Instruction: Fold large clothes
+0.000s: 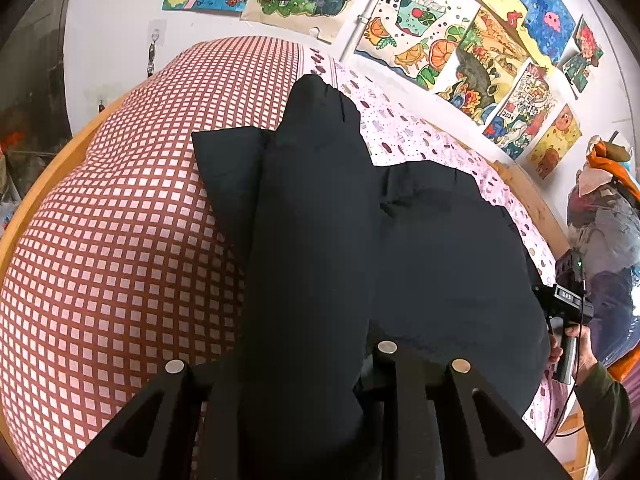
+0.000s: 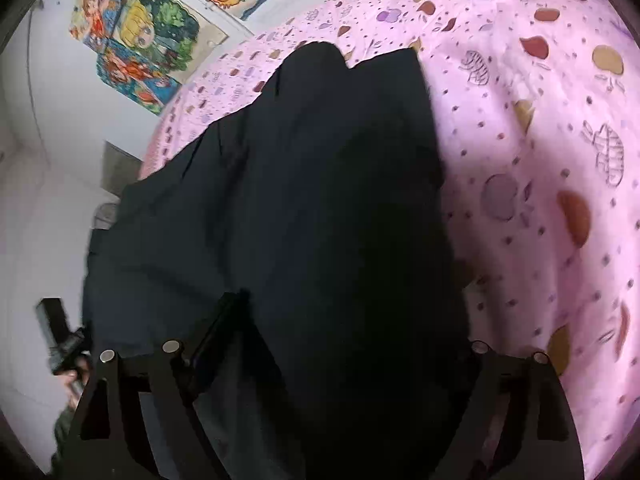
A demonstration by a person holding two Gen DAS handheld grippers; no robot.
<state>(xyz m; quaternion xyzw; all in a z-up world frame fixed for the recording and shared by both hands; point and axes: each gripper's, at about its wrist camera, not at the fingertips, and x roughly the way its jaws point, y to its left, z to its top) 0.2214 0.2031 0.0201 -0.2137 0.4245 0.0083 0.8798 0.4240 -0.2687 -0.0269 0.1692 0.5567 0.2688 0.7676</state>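
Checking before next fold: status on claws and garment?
Left claw shut on black garment. Right claw open, garment between its fingers. Garment on pink sheet and checked quilt. Nothing blocking.

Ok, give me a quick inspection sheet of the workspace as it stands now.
Surface: bed, pink fruit-print sheet beside a red checked quilt.
Job's things: black garment spread on the bed, one part pointing toward the wall.
Clutter: heap of clothes past the bed's edge.
Grippers: left gripper shut on a fold of the garment; right gripper open, cloth between its fingers.
Cables: thin cable hanging from the right gripper's handle.
Surroundings: children's drawings on the white wall.
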